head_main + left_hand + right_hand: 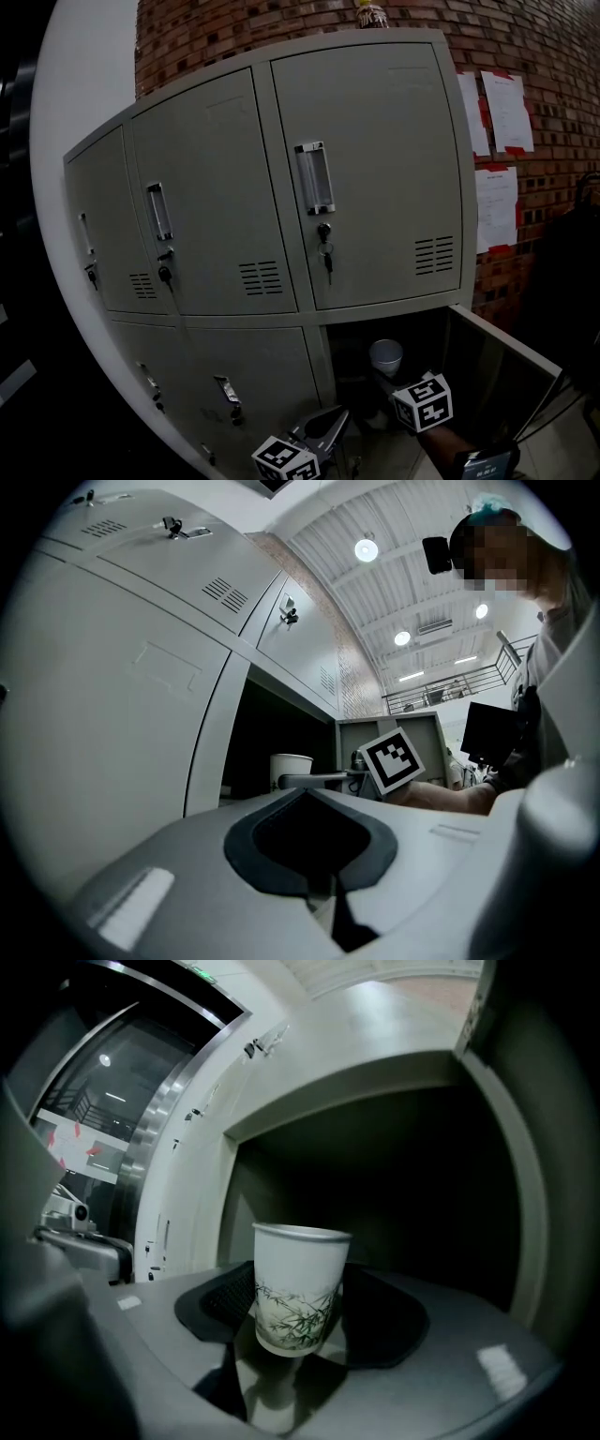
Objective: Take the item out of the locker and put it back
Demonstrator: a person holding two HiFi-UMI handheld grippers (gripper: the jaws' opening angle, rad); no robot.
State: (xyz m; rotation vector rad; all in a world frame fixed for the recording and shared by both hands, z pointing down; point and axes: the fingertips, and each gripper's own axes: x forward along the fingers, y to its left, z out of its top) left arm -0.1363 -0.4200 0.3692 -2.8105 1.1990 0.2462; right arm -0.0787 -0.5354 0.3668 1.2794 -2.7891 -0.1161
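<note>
A white paper cup [300, 1283] printed with green bamboo leaves stands upright between the pads of my right gripper [302, 1309], which is shut on it. In the head view the cup [385, 356] is at the mouth of the open lower-right locker compartment [356, 342], with the right gripper [389, 377] reaching in from the front. The left gripper view shows the cup [291, 766] in that dark opening too. My left gripper [307, 803] stays low in front of the lockers, jaws together with nothing between them; in the head view the left gripper [328, 424] is just left of the opening.
The compartment's door [502, 370] swings out to the right. The other grey locker doors [366, 178] are closed, with keys in their locks. A bottle [372, 13] stands on top. Papers [506, 112] hang on the brick wall at right.
</note>
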